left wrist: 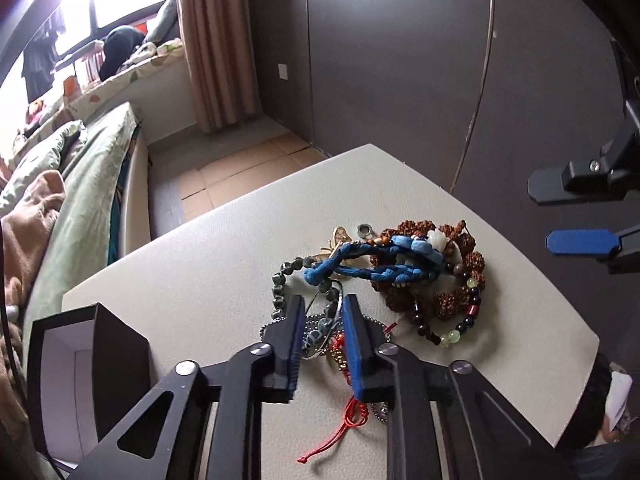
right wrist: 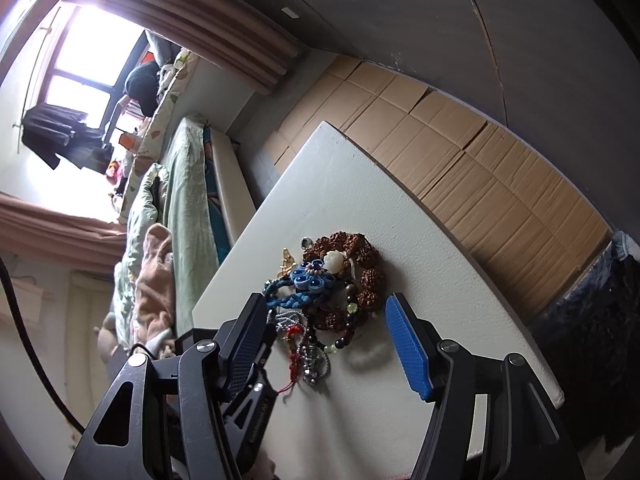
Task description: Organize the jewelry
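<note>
A tangled pile of jewelry lies on a white table (left wrist: 200, 264): a blue braided cord bracelet (left wrist: 372, 264), a brown rough-bead bracelet (left wrist: 448, 268), a green stone bracelet (left wrist: 282, 288), a dark bead bracelet (left wrist: 460, 324), silver chains and a red cord (left wrist: 344, 428). My left gripper (left wrist: 322, 308) stands low over the pile's near edge, jaws narrowly apart around a thin silver bangle (left wrist: 320, 312) and green beads. My right gripper (right wrist: 326, 308) is open wide above the pile (right wrist: 332, 280); it also shows in the left wrist view (left wrist: 560, 216).
An open black box (left wrist: 80, 368) with a white inside stands on the table's near left corner. A bed with green bedding (left wrist: 80, 184) lies left of the table. Cardboard sheets (right wrist: 460, 148) cover the floor beyond it. A dark wall (left wrist: 400, 60) is behind.
</note>
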Demonstrator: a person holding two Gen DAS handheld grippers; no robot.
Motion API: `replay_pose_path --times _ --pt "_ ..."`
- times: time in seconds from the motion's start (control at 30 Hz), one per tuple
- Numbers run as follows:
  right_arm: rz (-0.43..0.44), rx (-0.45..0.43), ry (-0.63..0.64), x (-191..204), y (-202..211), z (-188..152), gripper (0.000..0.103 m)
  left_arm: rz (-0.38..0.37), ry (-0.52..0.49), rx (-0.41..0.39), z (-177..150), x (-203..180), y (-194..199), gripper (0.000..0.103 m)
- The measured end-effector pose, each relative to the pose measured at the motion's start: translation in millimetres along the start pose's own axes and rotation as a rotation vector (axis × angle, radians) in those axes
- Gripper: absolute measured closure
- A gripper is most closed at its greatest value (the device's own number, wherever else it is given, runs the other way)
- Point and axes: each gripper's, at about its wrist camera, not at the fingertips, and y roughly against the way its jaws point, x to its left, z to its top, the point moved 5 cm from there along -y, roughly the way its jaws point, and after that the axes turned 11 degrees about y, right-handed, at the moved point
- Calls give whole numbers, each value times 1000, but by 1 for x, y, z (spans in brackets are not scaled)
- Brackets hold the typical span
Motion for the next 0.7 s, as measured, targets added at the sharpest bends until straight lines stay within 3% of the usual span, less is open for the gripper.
replay_pose_path --times 0.33,0.43,0.7 --pt "16 81 19 12 -33 -14 39 -53 187 10 11 39 10 103" --pt "34 111 -2 12 -44 -20 50 -101 249 0 14 47 20 103" --pt "-1 148 -37 2 -58 -32 53 -140 261 15 11 48 31 103"
